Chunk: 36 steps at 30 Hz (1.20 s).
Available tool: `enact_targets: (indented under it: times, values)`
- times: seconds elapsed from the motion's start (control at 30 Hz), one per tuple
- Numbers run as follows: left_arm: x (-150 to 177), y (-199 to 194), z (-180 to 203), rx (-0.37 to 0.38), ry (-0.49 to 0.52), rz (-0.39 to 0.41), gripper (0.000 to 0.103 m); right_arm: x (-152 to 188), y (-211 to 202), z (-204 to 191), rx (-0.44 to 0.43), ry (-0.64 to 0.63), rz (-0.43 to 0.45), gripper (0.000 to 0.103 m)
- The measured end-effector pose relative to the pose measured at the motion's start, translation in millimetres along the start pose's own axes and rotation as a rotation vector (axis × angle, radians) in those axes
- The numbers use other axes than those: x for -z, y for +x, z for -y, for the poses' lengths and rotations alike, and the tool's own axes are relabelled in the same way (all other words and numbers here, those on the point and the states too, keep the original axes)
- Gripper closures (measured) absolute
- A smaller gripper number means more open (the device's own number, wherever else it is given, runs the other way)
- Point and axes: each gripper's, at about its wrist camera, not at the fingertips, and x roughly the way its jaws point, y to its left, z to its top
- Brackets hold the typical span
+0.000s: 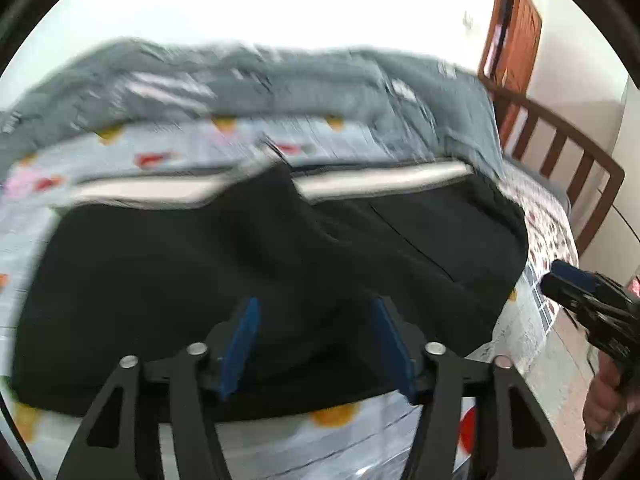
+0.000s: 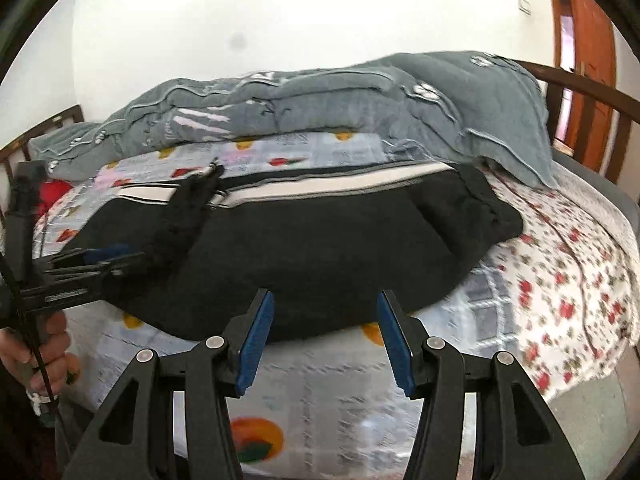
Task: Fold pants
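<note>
Black pants [image 1: 248, 272] with a white side stripe [image 1: 384, 180] lie folded across a bed; they also show in the right wrist view [image 2: 320, 256]. My left gripper [image 1: 316, 340] is open and empty, its blue pads over the near edge of the pants. In the right wrist view it [image 2: 108, 256] shows from the side at the left. My right gripper [image 2: 326, 340] is open and empty, just short of the pants' near edge. It also shows at the right edge of the left wrist view [image 1: 568, 280].
The bed has a patterned sheet [image 2: 560, 280] with fruit and flower prints. A grey quilt [image 2: 320, 108] is piled behind the pants. A wooden bed rail [image 1: 568, 160] and a wooden door [image 1: 516, 40] stand at the right. A white wall is behind.
</note>
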Motion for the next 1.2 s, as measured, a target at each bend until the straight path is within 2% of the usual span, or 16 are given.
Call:
enact_targets:
  times: [0.07, 0.13, 0.27, 0.33, 0.43, 0.53, 0.67, 0.73, 0.77, 0.8, 0.87, 0.97, 1.03, 1.1, 1.13, 1.2]
  values:
    - [2, -23, -22, -0.064, -0.007, 0.046, 0.028, -6, 6, -11, -0.033, -0.011, 0.004, 0.050]
    - [5, -44, -52, -0.157, -0.026, 0.072, 0.028, -14, 14, -27, -0.081, -0.016, 0.002, 0.050]
    - [21, -65, -97, -0.293, -0.041, 0.038, 0.028, -28, 44, -60, -0.251, 0.006, -0.045, 0.050]
    - [34, -71, -116, -0.324, -0.051, 0.011, 0.028, -29, 62, -73, -0.310, 0.044, -0.088, 0.050]
    - [53, -81, -134, -0.338, -0.085, 0.001, 0.028, -26, 87, -85, -0.382, 0.100, -0.144, 0.050]
    - [65, -87, -144, -0.329, -0.099, -0.004, 0.028, -24, 112, -92, -0.402, 0.158, -0.208, 0.050]
    - [66, -73, -146, -0.363, -0.080, -0.036, 0.028, -32, 123, -103, -0.392, 0.213, -0.212, 0.050]
    - [65, -67, -150, -0.372, -0.092, -0.041, 0.028, -36, 127, -111, -0.387, 0.211, -0.226, 0.059]
    - [64, -67, -152, -0.368, -0.105, -0.034, 0.028, -38, 129, -115, -0.359, 0.200, -0.227, 0.068]
    - [63, -68, -153, -0.348, -0.126, -0.019, 0.028, -37, 131, -120, -0.310, 0.173, -0.236, 0.071]
    - [61, -66, -155, -0.340, -0.140, -0.016, 0.028, -33, 132, -121, -0.293, 0.161, -0.240, 0.072]
    - [59, -53, -160, -0.428, -0.141, -0.049, 0.026, -31, 134, -116, -0.307, 0.178, -0.250, 0.066]
    - [59, -52, -170, -0.403, -0.219, -0.054, 0.026, -31, 136, -120, -0.320, 0.162, -0.254, 0.063]
    - [59, -54, -174, -0.378, -0.262, -0.044, 0.027, -32, 138, -125, -0.303, 0.136, -0.254, 0.067]
    - [59, -54, -171, -0.358, -0.244, -0.048, 0.027, -33, 137, -125, -0.287, 0.127, -0.248, 0.076]
    - [61, -55, -161, -0.299, -0.185, -0.057, 0.027, -37, 135, -121, -0.310, 0.141, -0.247, 0.079]
